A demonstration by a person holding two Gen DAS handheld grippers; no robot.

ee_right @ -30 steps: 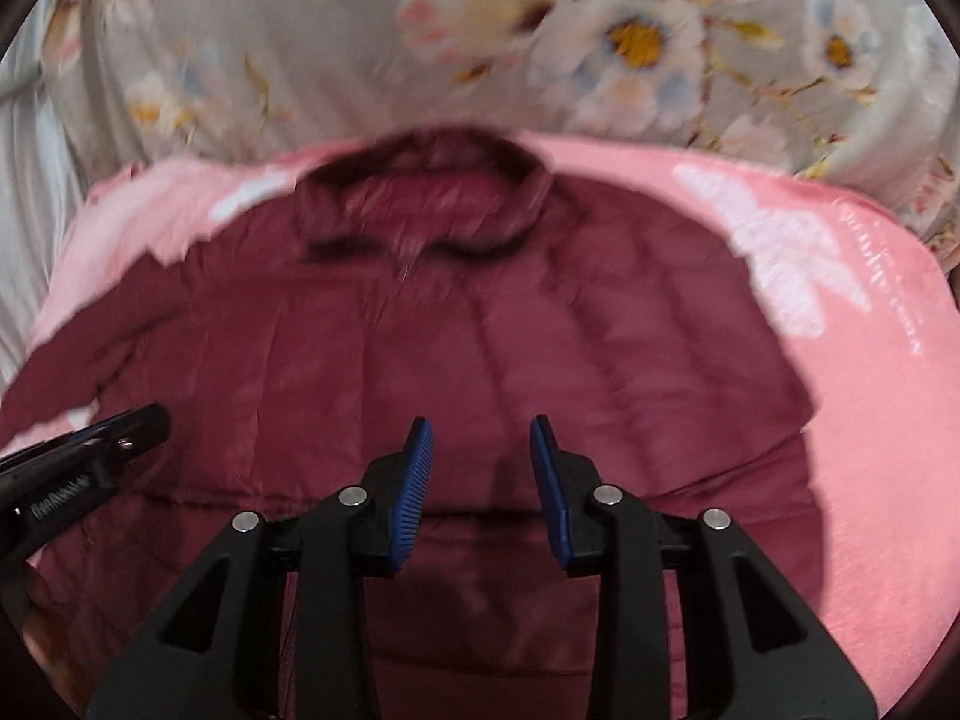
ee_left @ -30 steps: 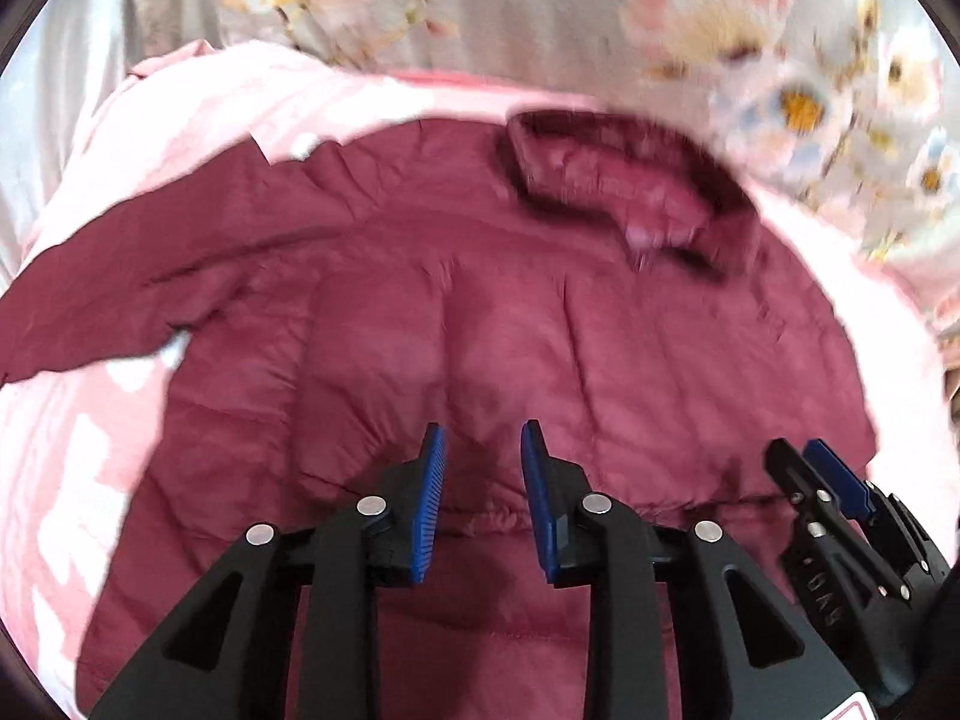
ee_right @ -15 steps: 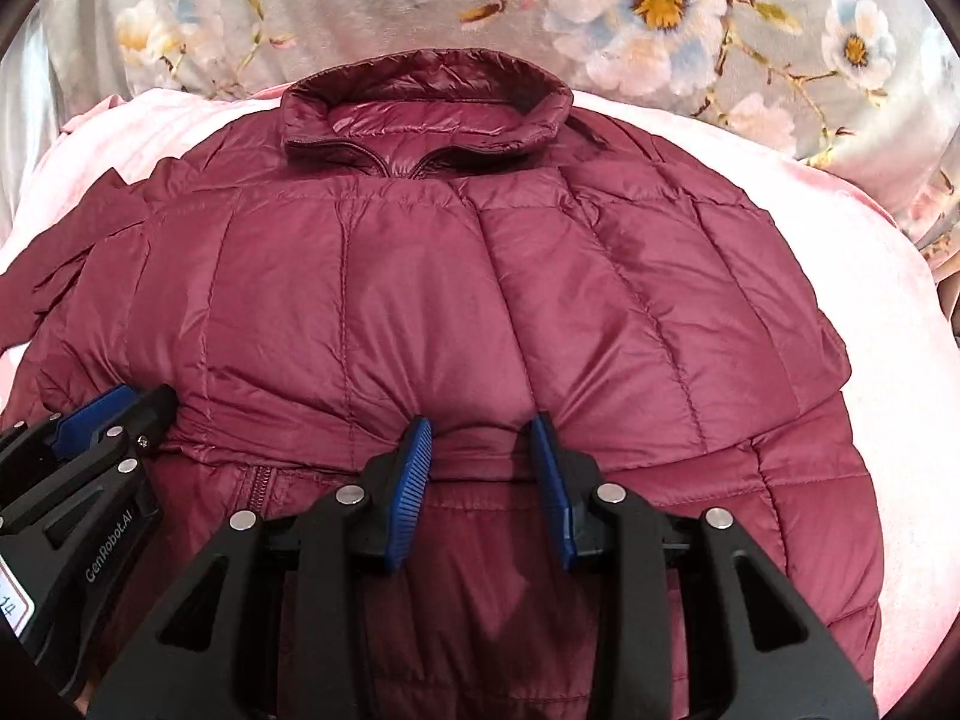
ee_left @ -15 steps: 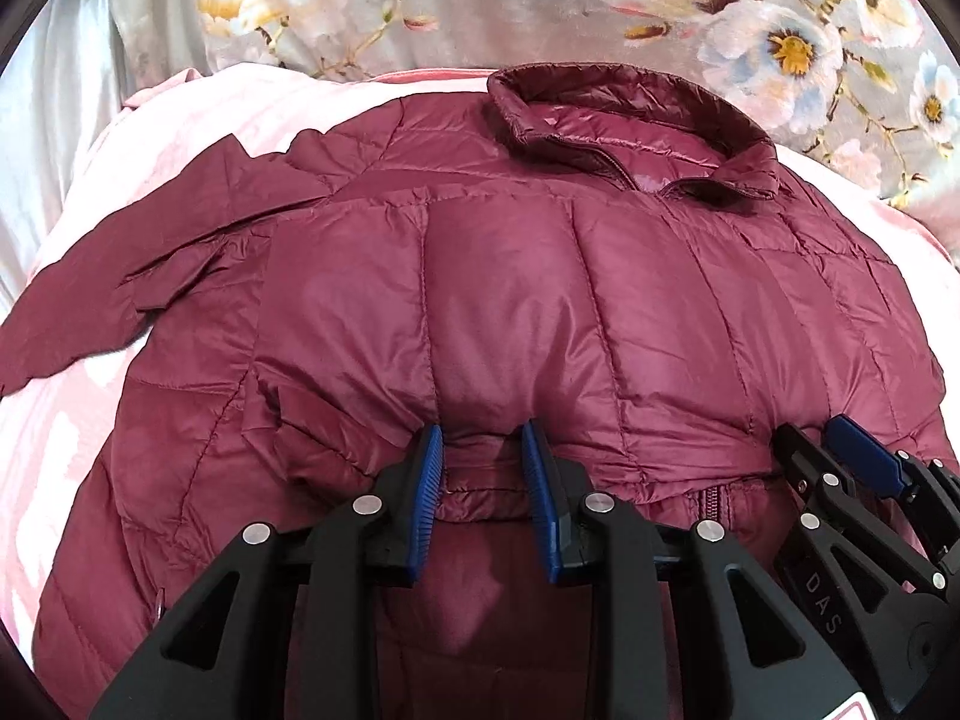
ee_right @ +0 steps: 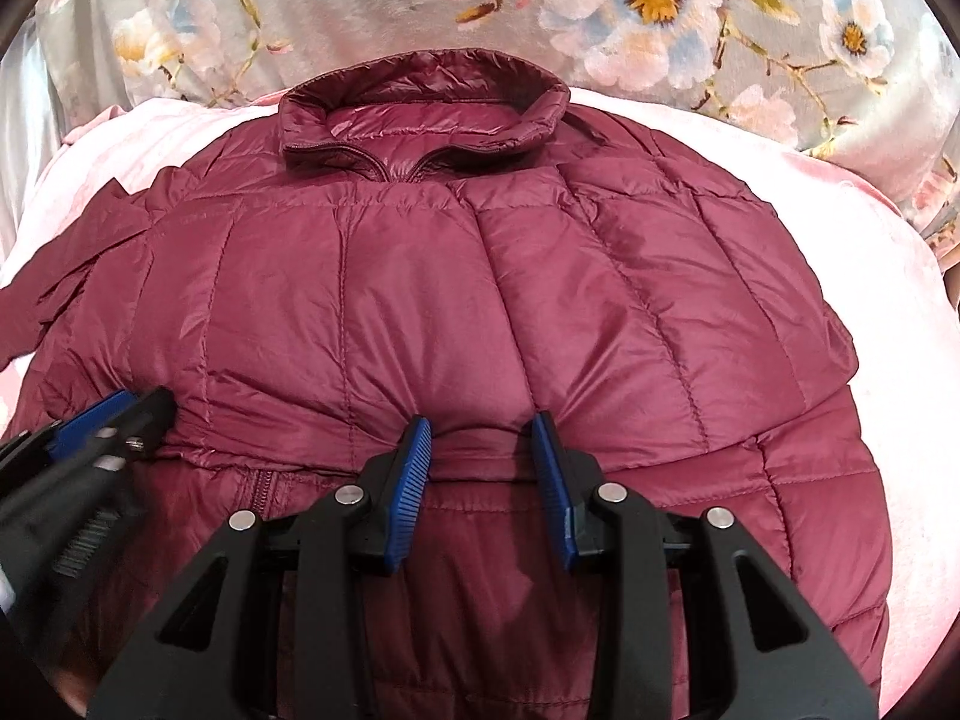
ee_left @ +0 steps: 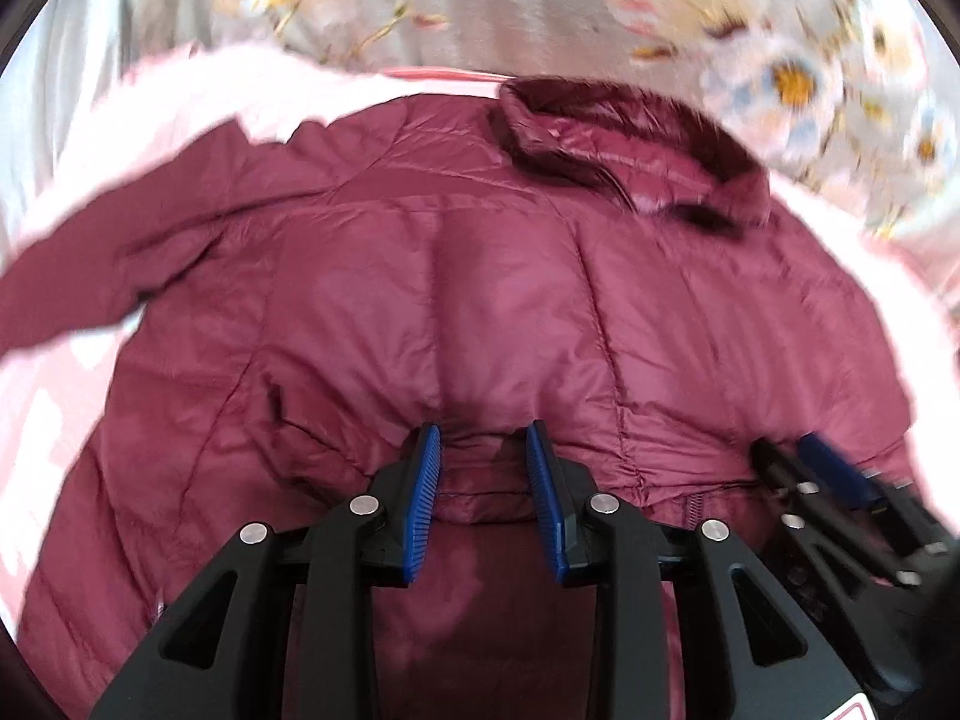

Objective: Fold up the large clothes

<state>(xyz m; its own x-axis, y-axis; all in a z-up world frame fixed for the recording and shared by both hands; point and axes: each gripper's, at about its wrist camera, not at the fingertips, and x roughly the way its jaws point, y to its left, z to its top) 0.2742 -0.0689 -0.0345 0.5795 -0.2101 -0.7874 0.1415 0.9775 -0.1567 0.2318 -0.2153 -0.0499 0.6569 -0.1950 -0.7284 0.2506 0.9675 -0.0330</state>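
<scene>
A maroon quilted jacket (ee_right: 480, 276) lies front up on a pink blanket (ee_right: 888, 324), its collar (ee_right: 420, 114) at the far end. Its lower part is doubled up over the chest. My right gripper (ee_right: 481, 420) is shut on a puckered ridge of that folded edge. My left gripper (ee_left: 481, 429) holds the same edge of the jacket (ee_left: 480, 276) further left. Its jaws are opening, and the fabric is still bunched between the pads. Each gripper shows in the other's view: the right gripper (ee_left: 792, 450) and the left gripper (ee_right: 138, 405).
A grey floral fabric (ee_right: 600, 12) rises behind the blanket. One sleeve (ee_left: 90, 288) stretches out to the left over the pink blanket (ee_left: 60, 432). The jacket's zipper (ee_right: 264, 486) runs between the two grippers.
Both grippers stay on the same fold of the jacket. The left jaws stand slightly wider apart than half a second ago, and the left view has blurred.
</scene>
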